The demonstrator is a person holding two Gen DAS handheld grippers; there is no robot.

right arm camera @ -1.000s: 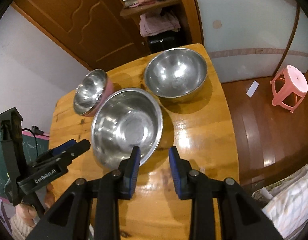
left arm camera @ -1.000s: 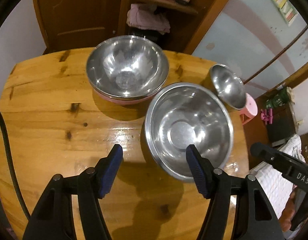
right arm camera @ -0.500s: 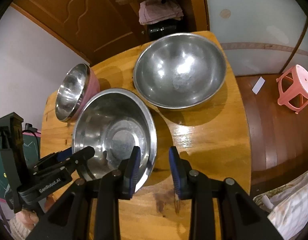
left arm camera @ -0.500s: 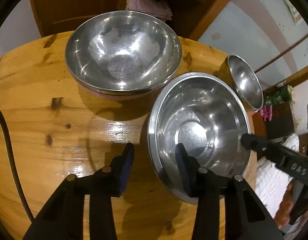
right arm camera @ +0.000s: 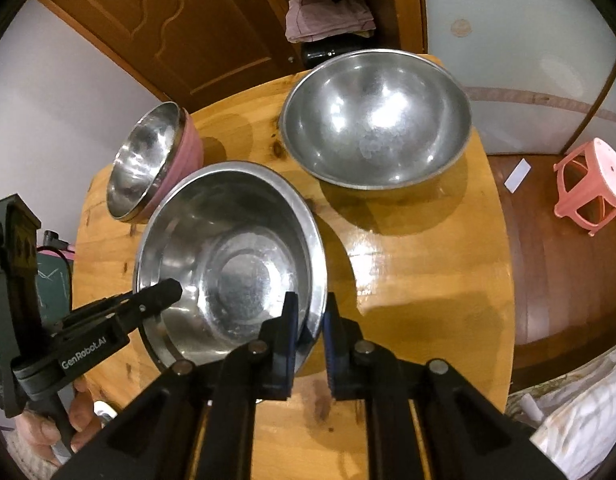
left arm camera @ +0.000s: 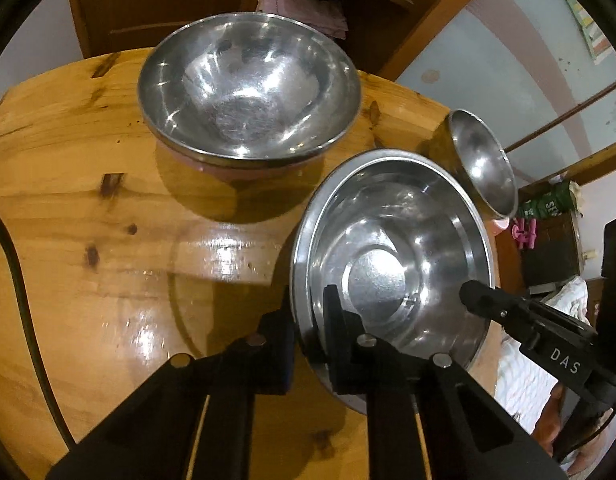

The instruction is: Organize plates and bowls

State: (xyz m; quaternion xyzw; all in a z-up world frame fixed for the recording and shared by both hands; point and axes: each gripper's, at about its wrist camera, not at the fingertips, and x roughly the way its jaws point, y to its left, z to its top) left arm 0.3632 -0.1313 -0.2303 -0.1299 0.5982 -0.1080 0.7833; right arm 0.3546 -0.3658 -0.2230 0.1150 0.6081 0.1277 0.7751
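Both hand-held grippers are clamping the basin's rim: the left hand-held gripper is pinching the near-left edge of the basin, the right hand-held gripper its opposite edge. Beyond it on the table are sitting a pink-sided bowl and a plain steel bowl. Whether the basin is touching the table is hard to tell.
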